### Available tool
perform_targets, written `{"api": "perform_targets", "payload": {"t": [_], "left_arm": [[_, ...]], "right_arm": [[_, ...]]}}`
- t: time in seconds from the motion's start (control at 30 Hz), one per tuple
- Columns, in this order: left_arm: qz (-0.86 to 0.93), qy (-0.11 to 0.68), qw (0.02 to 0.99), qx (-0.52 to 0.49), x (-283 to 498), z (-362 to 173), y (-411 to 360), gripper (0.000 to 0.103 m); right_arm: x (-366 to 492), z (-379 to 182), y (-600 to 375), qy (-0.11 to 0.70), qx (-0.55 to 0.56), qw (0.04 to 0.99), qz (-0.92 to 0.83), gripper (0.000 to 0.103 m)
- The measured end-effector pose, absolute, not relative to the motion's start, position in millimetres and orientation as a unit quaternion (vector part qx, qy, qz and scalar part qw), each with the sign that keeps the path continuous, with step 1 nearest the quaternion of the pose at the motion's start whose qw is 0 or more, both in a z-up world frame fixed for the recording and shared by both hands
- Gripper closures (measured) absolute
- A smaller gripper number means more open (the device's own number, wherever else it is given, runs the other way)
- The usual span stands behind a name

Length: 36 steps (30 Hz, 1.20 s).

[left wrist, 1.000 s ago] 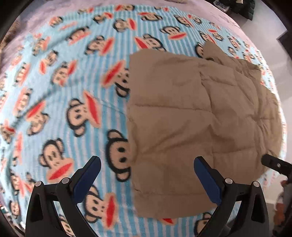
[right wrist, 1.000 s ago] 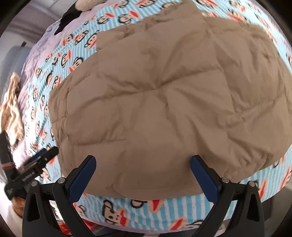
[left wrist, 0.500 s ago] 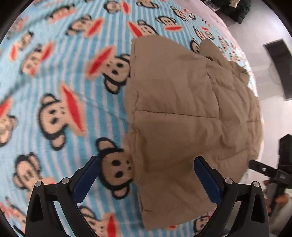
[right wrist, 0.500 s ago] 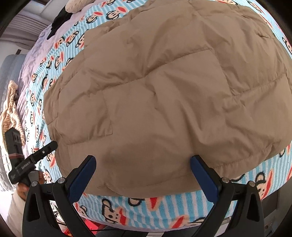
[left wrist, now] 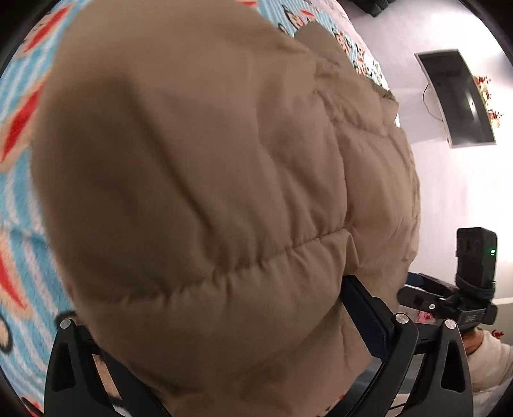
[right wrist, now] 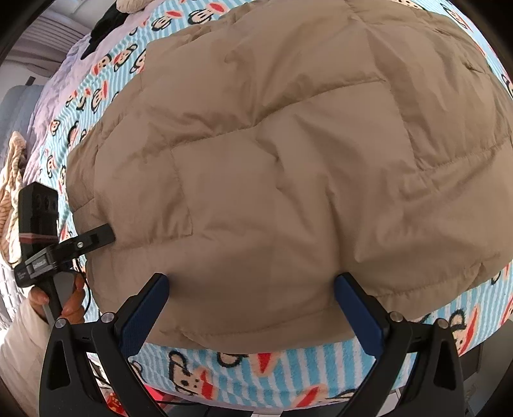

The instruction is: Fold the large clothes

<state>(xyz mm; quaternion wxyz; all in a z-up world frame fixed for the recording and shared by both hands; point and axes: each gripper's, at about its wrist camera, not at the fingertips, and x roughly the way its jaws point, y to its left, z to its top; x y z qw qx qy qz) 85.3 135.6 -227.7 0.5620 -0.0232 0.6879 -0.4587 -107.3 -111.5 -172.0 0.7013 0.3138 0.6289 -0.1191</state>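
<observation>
A tan quilted puffer jacket (right wrist: 272, 160) lies spread on a bed and fills the left wrist view (left wrist: 208, 192) too. My left gripper (left wrist: 224, 320) is open, pushed into the jacket's near edge; the padding bulges between its jaws and hides the left finger. It also shows in the right wrist view (right wrist: 105, 235), its tip touching the jacket's left edge. My right gripper (right wrist: 251, 290) is open, its blue pads (right wrist: 356, 317) straddling the jacket's near hem. It shows at the right in the left wrist view (left wrist: 416, 293).
The bed carries a blue-striped blanket with cartoon monkeys (right wrist: 256, 369). A dark monitor (left wrist: 458, 96) hangs on the white wall at right. A striped cloth (right wrist: 12, 179) and dark items (right wrist: 105, 22) lie at the bed's far left.
Both grippers have moved in toward the jacket. The left one went from over the blanket beside it to being pressed into its edge; the right one came down onto the near hem.
</observation>
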Motion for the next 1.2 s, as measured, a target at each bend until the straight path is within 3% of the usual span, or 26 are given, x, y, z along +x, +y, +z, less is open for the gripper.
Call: {"api": "perform_targets", "payload": {"t": [0.1,0.13,0.17,0.23,0.33,0.67,0.7,0.73,0.77,0.8,0.97,1.2], "left_arm": [[-0.461,0.688,0.560,-0.022,83.9,-227.1,132.2,0.003],[-0.464,0.686,0.560,-0.020,82.6,-223.8,131.6,0.019],[-0.470,0.685,0.556,-0.023,80.9,-219.6,130.0,0.042],[-0.480,0.685,0.546,-0.040,77.8,-210.8,130.8,0.066],[-0.492,0.668,0.557,-0.039,71.7,-186.5,129.4,0.077],[-0.522,0.628,0.572,-0.081,54.5,-121.3,127.7,0.081],[-0.521,0.628,0.572,-0.084,52.6,-116.6,125.7,0.081],[-0.519,0.629,0.573,-0.085,50.5,-112.0,123.0,0.081],[-0.517,0.629,0.575,-0.083,50.5,-107.6,124.1,0.081],[-0.514,0.629,0.578,-0.079,48.4,-102.6,121.4,0.081],[-0.498,0.630,0.593,-0.063,34.5,-73.5,103.2,0.081],[-0.471,0.629,0.618,-0.019,-11.8,-30.1,16.9,0.081]], "right_arm": [[-108.0,-172.5,-112.2,0.630,0.312,0.701,-0.120,0.000],[-107.5,-172.4,-110.8,0.630,0.312,0.701,-0.120,0.000],[-107.4,-172.0,-110.7,0.630,0.312,0.701,-0.121,0.000],[-108.0,-171.1,-111.0,0.630,0.313,0.701,-0.120,0.000],[-107.7,-170.6,-112.3,0.628,0.320,0.699,-0.121,0.000],[-121.6,-135.3,-137.4,0.564,0.342,0.739,-0.138,0.003],[-122.1,-130.7,-141.9,0.553,0.339,0.748,-0.141,0.024],[-122.0,-128.0,-145.8,0.547,0.334,0.754,-0.143,0.067],[-118.3,-129.4,-152.9,0.552,0.322,0.753,-0.155,0.084],[-115.8,-133.8,-158.8,0.555,0.319,0.751,-0.160,0.094],[-97.5,-165.3,-187.0,0.539,0.340,0.761,-0.125,0.095],[-81.1,-208.4,-214.4,0.545,0.376,0.747,-0.055,0.102]]}}
